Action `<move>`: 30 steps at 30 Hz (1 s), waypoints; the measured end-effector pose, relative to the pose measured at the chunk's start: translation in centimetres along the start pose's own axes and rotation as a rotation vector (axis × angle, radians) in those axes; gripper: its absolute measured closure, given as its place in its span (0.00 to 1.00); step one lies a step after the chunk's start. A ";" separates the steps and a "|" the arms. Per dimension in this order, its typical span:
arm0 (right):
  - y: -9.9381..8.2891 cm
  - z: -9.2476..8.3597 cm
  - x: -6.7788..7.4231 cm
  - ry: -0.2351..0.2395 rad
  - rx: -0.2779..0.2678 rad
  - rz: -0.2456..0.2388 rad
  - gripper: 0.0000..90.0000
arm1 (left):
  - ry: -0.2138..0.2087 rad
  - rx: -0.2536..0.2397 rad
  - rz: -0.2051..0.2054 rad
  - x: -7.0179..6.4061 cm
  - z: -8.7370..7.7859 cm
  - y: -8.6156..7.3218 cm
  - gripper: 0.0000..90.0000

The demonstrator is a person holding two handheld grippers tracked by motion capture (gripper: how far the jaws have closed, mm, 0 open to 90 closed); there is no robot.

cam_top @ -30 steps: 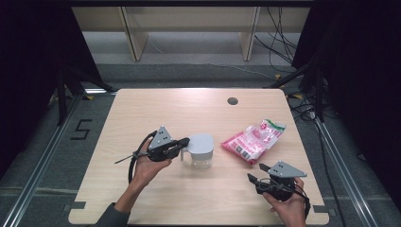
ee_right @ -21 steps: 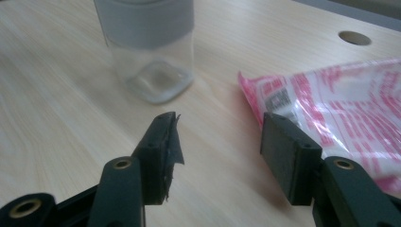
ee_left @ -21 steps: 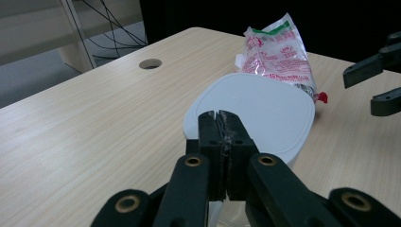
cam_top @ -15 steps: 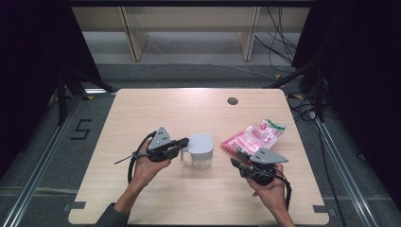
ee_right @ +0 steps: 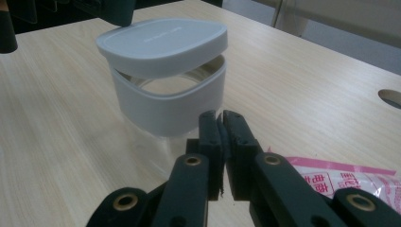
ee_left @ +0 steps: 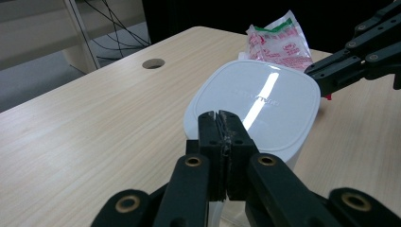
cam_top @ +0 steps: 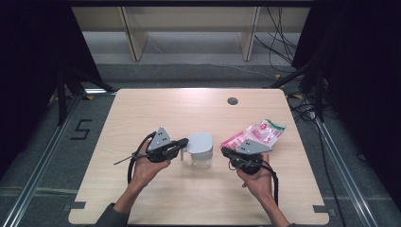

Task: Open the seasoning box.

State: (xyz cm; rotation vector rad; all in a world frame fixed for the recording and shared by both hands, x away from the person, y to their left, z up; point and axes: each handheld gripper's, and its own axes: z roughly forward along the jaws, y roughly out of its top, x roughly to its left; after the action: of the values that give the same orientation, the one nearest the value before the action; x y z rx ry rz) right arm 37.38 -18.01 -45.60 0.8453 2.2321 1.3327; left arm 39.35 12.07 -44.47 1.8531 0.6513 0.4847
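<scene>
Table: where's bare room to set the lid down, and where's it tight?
Free: the table's far left, from its edge to the round hole, and the near strip between the forearms. Tight: mid-table, where the left tool, the lidded container, the right tool and the pink packet crowd together.

Container (cam_top: 200,150) stands left of packet (cam_top: 255,135).

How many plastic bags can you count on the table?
1. The pink and white plastic bag lies at the right side of the table, just behind the right gripper. Nothing suggests another is hidden.
</scene>
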 end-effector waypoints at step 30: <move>2.6 1.7 1.8 0.053 -0.022 -0.101 1.00 | 0.006 -0.002 0.001 0.5 -0.6 -0.3 0.93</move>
State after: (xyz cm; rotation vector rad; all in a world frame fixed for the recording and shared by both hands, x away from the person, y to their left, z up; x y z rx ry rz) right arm 37.80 -14.80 -44.16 0.6876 2.2642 1.3454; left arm 39.35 12.93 -44.53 1.8510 0.6545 0.4916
